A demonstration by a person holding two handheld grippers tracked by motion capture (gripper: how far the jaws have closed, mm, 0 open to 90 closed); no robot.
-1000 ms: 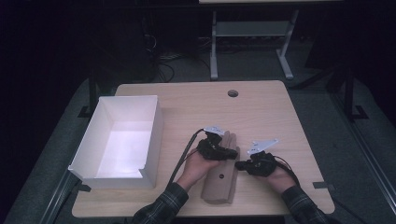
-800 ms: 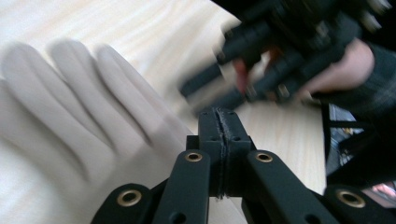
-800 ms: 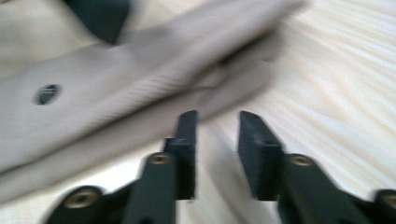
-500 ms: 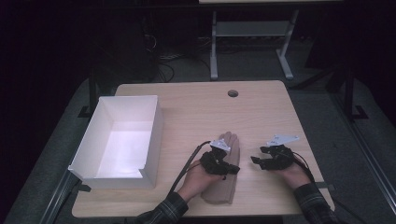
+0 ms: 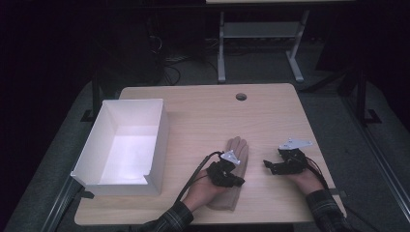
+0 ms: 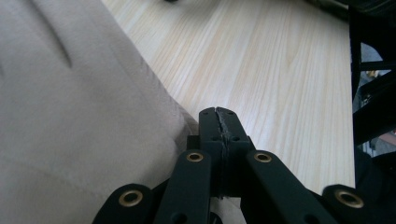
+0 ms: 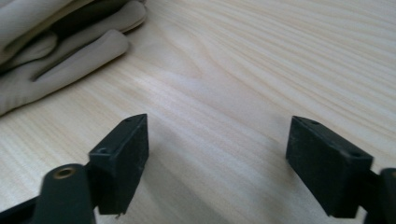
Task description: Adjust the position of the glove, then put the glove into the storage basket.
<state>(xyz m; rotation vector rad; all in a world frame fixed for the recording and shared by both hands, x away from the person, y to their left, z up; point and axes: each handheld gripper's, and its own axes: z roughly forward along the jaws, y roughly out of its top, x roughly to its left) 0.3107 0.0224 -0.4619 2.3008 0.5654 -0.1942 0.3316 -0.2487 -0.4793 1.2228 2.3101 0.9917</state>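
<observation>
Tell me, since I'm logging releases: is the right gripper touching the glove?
Apart. The right gripper view shows the right gripper open over bare wood, the glove beyond.

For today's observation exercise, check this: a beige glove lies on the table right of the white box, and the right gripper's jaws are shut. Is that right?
Not quite. The right gripper's jaws stand wide apart with bare table between them, having just been opening; the right gripper view shows it. The rest holds: the beige glove lies right of the white box.
</observation>
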